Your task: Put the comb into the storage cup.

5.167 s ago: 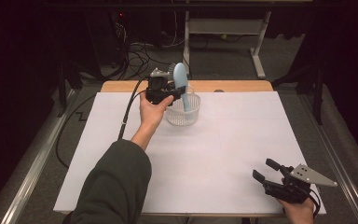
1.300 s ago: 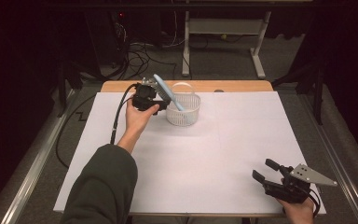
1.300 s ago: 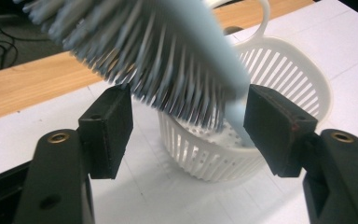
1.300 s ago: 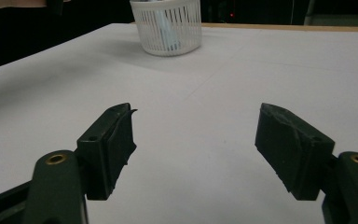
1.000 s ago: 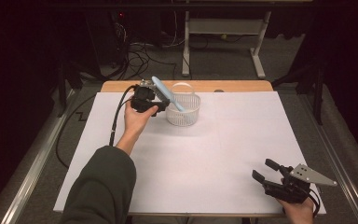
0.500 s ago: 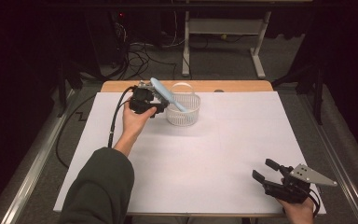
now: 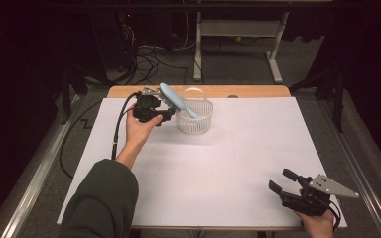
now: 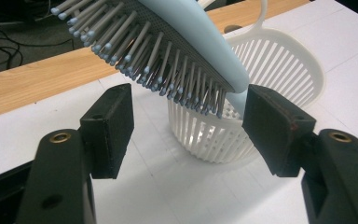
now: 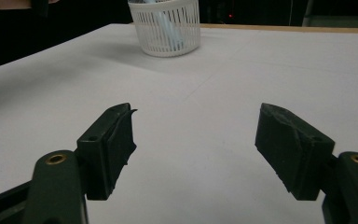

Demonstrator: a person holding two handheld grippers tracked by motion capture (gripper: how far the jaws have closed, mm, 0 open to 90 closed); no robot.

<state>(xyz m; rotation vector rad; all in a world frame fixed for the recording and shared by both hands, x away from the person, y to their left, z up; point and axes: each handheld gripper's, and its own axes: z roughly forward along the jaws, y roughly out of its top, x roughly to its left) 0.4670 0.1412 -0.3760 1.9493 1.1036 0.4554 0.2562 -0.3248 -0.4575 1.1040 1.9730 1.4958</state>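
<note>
Far left of the table (image 7: 104, 163), w/ its white top sheet, the person's left arm in a dark sleeve (image 7: 101, 203) reaches fwd toward the back edge, left hand (image 7: 138, 130) wrapped round the left gripper (image 7: 168, 115), cable trailing down over the sheet. Its jaws stand wide apart in the left gripper view, nothing pinched btwn them; the pale blue hairbrush (image 8: 177, 46) sits just above and ahead of the gap, bristles facing down toward the jaws. Whether the right-hand pad touches the handle, can't tell. The brush leans tilted, handle end down inside the white slotted basket (image 7: 195, 118), head sticking up and out over the basket's left rim toward the gripper. Basket stands upright near the back of the sheet, just in front of the bare wood strip (image 7: 258, 91). Well apart, at the near right corner, the right hand (image 7: 320, 225) holds the right gripper (image 7: 280, 181) low over the sheet, jaws spread, empty, w/ grey plate on top, pointing toward the basket.
</note>
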